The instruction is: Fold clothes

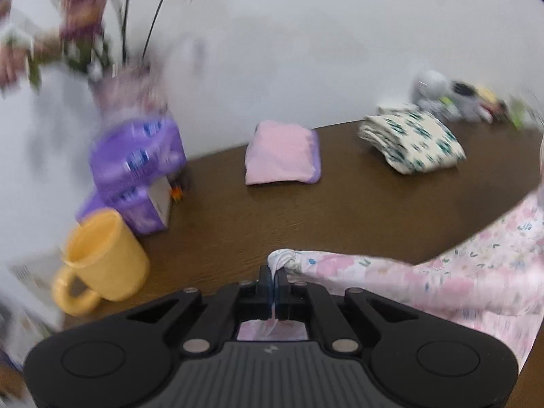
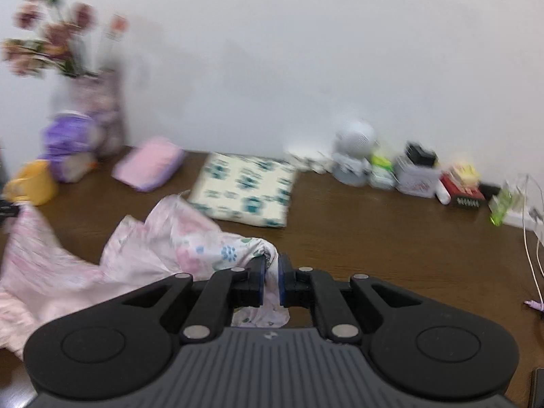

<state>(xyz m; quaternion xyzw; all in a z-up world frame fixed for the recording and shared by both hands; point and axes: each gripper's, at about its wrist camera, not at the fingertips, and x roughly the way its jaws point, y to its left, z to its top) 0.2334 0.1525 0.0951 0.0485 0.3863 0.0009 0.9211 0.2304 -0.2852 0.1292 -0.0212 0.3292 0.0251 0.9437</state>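
On the brown table (image 1: 340, 204), your left gripper (image 1: 273, 280) and right gripper (image 2: 271, 272) each pinched the floral garment (image 2: 190, 238) beside an empty yellow mug (image 1: 105, 255).

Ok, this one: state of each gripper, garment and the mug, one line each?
left gripper: shut on floral garment.
right gripper: shut on floral garment.
floral garment: unfolded, crumpled, pinched at two cuffs.
pink garment: folded, lying on table.
paw-print garment: folded, flat.
yellow mug: upright; inside hidden.
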